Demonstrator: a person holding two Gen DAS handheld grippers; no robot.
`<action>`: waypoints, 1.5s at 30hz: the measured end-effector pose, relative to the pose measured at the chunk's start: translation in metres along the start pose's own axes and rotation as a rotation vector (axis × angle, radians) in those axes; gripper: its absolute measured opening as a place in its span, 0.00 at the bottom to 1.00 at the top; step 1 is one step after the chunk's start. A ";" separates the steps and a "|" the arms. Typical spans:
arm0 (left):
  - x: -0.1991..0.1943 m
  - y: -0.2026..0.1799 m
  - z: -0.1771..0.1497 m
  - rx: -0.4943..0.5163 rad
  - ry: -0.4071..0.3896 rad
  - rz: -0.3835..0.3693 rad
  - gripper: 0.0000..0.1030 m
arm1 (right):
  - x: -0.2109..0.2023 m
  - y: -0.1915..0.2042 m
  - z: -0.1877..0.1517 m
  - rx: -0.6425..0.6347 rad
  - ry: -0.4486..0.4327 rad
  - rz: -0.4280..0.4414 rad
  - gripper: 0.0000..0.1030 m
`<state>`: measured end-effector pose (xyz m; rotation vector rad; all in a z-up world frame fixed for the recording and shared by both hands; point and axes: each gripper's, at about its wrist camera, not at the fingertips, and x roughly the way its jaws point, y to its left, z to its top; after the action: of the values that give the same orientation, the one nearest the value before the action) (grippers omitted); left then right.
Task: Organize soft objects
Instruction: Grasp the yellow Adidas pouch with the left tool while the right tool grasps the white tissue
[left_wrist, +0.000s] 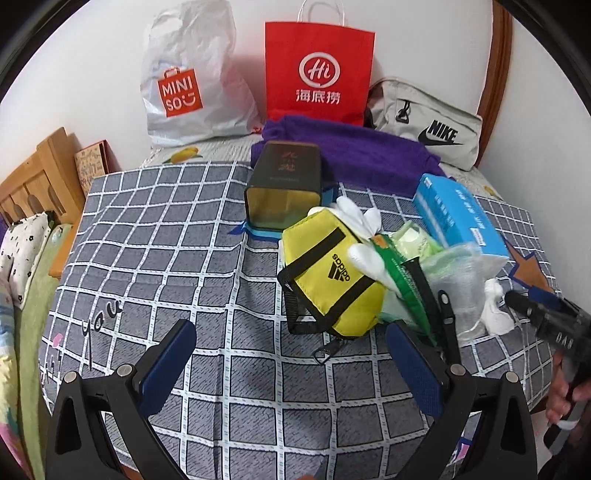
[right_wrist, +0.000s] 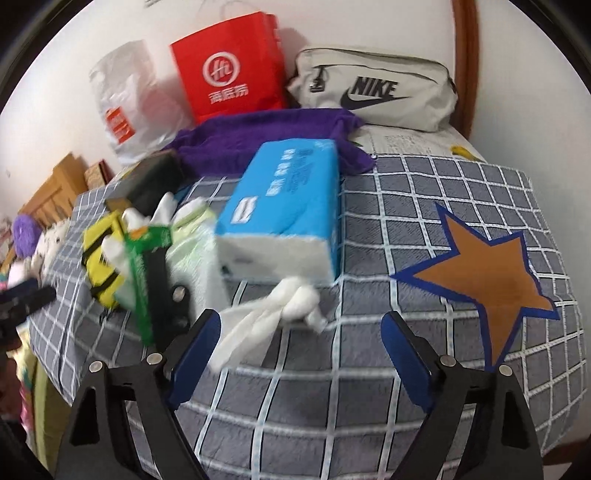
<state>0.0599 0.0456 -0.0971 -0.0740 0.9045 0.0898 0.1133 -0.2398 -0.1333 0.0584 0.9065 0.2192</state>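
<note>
A checked blanket (left_wrist: 155, 236) covers the bed. At its middle stands a tin (left_wrist: 282, 184); just before it lies a pouch (left_wrist: 327, 277), touching a glove (left_wrist: 360, 214) and packets (left_wrist: 413, 240) to its right. Right of those sits a tissue box (left_wrist: 460, 214) — a second glove (right_wrist: 291, 299) lies before it. Behind the tin lies a towel (left_wrist: 354, 147), and behind that, along the wall — a plastic bag (left_wrist: 192, 74), a paper bag (left_wrist: 319, 70) and a zip bag (left_wrist: 424, 122), left to right.

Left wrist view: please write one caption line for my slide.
Open left gripper above a grid-patterned bedspread, facing a yellow pouch, blue tissue pack and purple towel.
</note>
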 end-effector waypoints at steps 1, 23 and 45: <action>0.003 0.000 0.001 0.000 0.006 0.002 1.00 | 0.005 -0.001 0.003 0.003 0.004 -0.006 0.86; 0.055 0.013 0.012 -0.027 0.075 -0.077 1.00 | 0.040 -0.002 -0.007 -0.108 0.079 -0.095 0.38; 0.062 0.017 0.027 -0.026 -0.019 -0.343 0.28 | 0.034 -0.005 0.005 -0.097 0.065 -0.068 0.27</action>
<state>0.1171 0.0680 -0.1301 -0.2510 0.8604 -0.2162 0.1386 -0.2371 -0.1575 -0.0695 0.9599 0.2021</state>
